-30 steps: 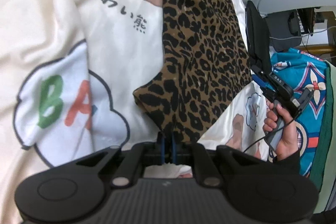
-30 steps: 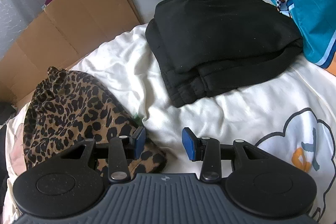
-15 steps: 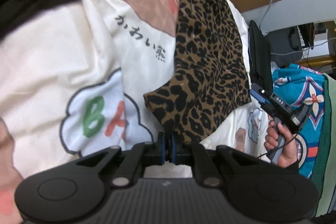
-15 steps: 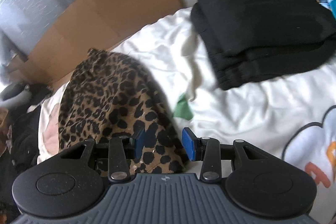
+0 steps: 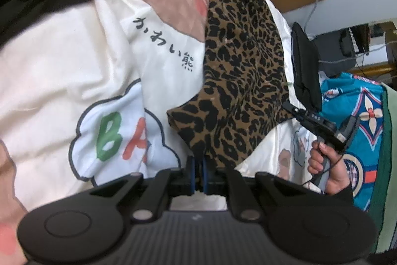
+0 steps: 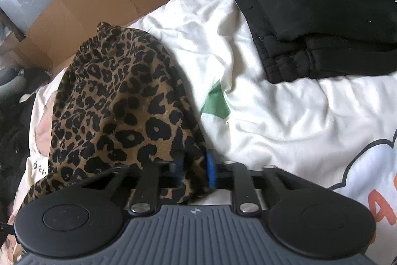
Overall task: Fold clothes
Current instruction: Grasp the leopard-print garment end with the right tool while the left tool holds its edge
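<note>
Leopard garment (image 5: 243,71) on white bedsheet (image 5: 62,71) – left gripper (image 5: 197,174) clamps its corner, right gripper (image 6: 194,169) half-closed round edge; we keep both corners level, taut – avoid creasing fold

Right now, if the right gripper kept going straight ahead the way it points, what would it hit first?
The leopard-print garment: its edge already sits between the right gripper's fingers. Past that lies the white bedsheet, though depth is hard to judge through the fisheye.
</note>
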### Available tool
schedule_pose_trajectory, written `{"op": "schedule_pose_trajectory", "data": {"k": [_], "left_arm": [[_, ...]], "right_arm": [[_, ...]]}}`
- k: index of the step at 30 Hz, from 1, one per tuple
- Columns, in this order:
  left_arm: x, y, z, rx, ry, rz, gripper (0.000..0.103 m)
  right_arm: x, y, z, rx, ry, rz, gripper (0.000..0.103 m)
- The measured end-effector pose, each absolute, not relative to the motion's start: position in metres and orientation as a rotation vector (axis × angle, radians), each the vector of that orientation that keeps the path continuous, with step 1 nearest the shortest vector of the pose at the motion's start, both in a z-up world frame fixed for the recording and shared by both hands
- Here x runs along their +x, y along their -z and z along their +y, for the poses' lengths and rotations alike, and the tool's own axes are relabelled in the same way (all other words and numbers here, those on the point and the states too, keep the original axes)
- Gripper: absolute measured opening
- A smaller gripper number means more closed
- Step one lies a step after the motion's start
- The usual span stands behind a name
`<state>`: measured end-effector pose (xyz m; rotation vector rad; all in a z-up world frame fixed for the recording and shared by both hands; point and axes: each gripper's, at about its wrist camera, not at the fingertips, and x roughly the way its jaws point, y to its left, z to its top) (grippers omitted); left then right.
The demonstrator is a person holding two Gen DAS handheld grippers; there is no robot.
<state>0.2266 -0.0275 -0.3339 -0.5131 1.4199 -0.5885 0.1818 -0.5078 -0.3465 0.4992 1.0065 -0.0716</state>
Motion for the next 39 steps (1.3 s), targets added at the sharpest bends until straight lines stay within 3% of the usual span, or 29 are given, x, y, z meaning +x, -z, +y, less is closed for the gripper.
{"op": "schedule_pose_trajectory", "data": {"k": [4,19,39], "left_arm": [[0.221,0.328,-0.036,-0.523,0.598,1.389,0.006],[0.213,0.29,-0.029,-0.522,0.615,1.273,0.006],[0.21,0.291,0.006,-0.533,0.544,1.253,0.006]], "right_arm": [[0.176,0.339,-0.508,0.487,0.076,0.99,0.003],[0.138,0.303,-0.497,0.513,0.097,0.973,0.002],[0.115,0.299,-0.477,0.549,0.059,1.059,0.002]]}}
